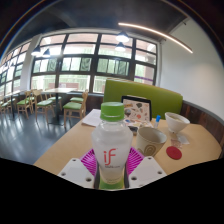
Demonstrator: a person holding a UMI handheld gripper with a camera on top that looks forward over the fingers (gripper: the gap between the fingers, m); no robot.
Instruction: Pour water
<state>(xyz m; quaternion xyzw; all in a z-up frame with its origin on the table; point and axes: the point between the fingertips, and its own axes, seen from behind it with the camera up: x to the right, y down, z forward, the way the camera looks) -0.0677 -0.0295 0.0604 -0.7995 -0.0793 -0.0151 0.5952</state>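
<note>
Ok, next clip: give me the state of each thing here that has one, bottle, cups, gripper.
gripper: fingers shut on the bottle
bottle: upright, green cap on, held between the pink pads
paper cup: upright on the table, open top, contents not visible
glass dessert cup: upright, beyond the paper cup, looks empty
red lid: lying flat on the table

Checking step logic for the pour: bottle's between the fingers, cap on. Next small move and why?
Probably lift the bottle and carry it toward the cup just ahead. The hand-held gripper appears shut on it, upright. Its green cap is on, so it needs removing before tilting.
</note>
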